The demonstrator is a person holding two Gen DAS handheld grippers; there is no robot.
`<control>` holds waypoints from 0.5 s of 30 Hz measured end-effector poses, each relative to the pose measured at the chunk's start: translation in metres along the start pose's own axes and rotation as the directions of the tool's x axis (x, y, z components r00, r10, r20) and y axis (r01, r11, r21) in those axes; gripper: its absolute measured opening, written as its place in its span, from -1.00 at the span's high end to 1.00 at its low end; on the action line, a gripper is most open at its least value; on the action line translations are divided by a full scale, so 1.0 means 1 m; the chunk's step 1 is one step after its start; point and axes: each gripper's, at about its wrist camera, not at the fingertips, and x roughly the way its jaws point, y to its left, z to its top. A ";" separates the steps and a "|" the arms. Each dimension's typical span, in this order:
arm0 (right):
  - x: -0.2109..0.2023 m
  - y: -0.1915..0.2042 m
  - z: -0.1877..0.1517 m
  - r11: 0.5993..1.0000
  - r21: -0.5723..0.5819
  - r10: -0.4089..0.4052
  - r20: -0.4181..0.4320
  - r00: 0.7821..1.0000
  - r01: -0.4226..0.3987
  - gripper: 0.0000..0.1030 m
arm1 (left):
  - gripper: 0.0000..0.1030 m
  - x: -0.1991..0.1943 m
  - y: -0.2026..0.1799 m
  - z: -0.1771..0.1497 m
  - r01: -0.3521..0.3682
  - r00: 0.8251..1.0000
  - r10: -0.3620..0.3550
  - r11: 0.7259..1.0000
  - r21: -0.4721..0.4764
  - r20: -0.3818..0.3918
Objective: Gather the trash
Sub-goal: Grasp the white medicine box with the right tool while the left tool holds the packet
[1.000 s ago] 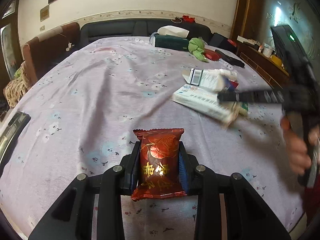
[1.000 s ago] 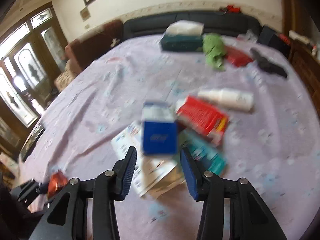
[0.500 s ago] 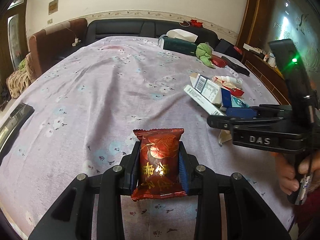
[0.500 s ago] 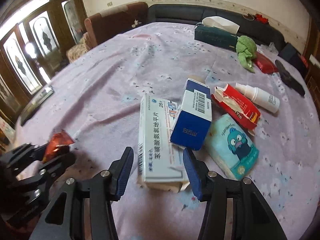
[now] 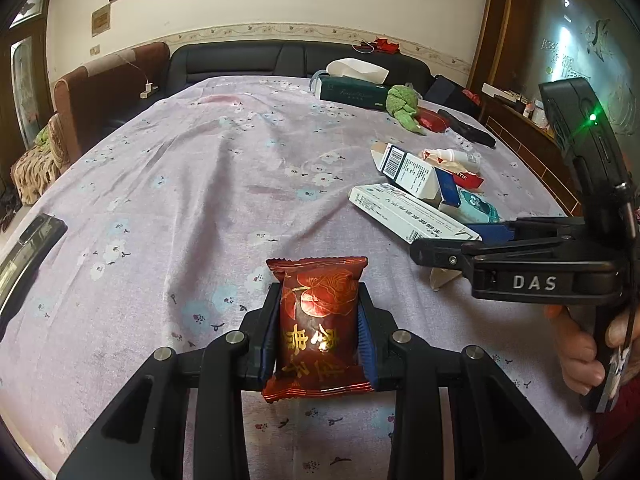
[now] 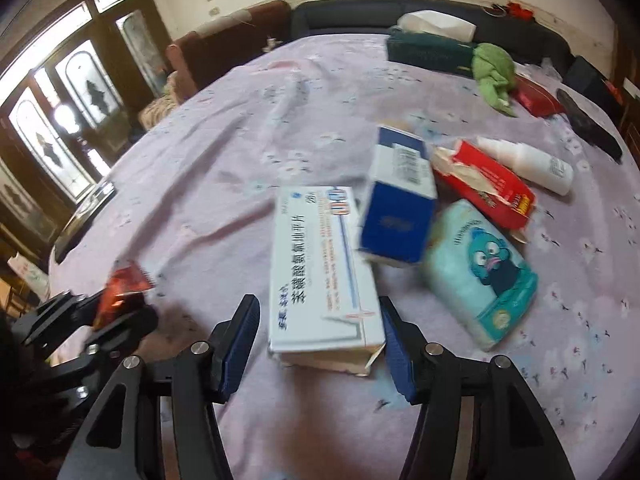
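My left gripper [image 5: 318,330] is clamped on a small dark red foil snack packet with gold lettering [image 5: 320,320], held upright at the lower middle of the left wrist view with its crimped ends free above and below the pads; it looks light and crinkly, so a gentle squeeze across its padded middle should be enough, and the glossy film could slide if I loosen. My right gripper [image 6: 316,344] has just been opening and now stands fairly wide, with the near end of the long white cardboard medicine box with blue print [image 6: 320,268] lying between the pads, which do not seem to press on it yet. That box sits at the centre of the right wrist view on the bench [image 6: 248,120], which is covered in a pale lilac flowered cloth, with a blue and white carton [image 6: 396,208] leaning over its far right corner. I judge the white box to be light, hollow and easily crushed, its near flap already torn open, so I would take it across its narrow width slightly behind the open end, where the walls are stiffer. A teal tissue pack with a cartoon fish [image 6: 480,272] lies just beside it at the right, soft and squashy.
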 end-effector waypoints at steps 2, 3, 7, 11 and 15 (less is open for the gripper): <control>0.000 0.005 0.000 0.999 -0.018 -0.045 0.013 0.999 0.045 -0.23 | 0.37 0.000 -0.001 0.000 -0.001 1.000 0.001 1.000 0.005 -0.001; 0.003 0.006 0.000 0.997 -0.026 -0.076 0.012 0.997 0.076 -0.23 | 0.37 0.000 -0.001 0.000 -0.002 1.000 0.002 1.000 0.007 0.000; 0.010 0.004 -0.001 0.996 -0.005 -0.085 0.006 0.996 0.085 -0.17 | 0.37 0.000 -0.001 0.000 -0.003 1.000 0.003 1.000 0.005 0.000; -0.002 0.008 -0.010 0.995 -0.001 -0.104 0.047 0.993 0.104 -0.08 | 0.37 0.001 -0.002 0.000 -0.006 1.000 0.006 1.000 0.008 -0.003; -0.028 0.014 -0.028 0.997 0.027 -0.073 0.100 0.992 0.070 -0.07 | 0.37 0.000 -0.005 -0.001 -0.024 1.000 0.024 0.999 0.023 0.004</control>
